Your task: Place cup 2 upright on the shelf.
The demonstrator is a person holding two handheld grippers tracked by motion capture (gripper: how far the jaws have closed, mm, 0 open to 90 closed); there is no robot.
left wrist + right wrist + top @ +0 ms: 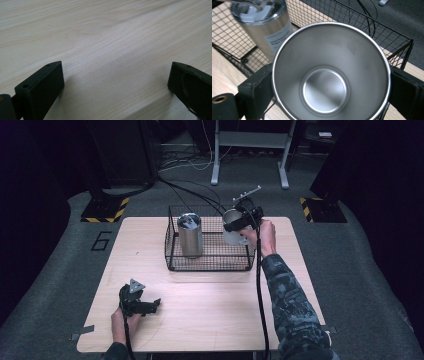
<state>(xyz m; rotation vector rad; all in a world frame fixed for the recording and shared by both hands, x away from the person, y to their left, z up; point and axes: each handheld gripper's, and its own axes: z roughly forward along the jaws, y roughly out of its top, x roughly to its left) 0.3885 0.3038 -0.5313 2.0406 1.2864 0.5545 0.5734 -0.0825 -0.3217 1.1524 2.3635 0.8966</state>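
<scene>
The right gripper (329, 75) clamps the open steel cup (329, 70) by its rim-side walls above the wire basket (172, 255), probably light, rigid and slick, while the left gripper (116, 82) rests spread on the table (105, 37).

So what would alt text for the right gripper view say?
An open, empty stainless steel cup seen from above, clamped between the right gripper's two black jaws over a black wire basket. A lidded steel tumbler stands inside the basket.

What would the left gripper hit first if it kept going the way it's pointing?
Probably just the bare wooden table. The left gripper has its jaws open, angled low over the wood, with nothing between or ahead of them. In the high view it points right, well short of the wire basket.
</scene>
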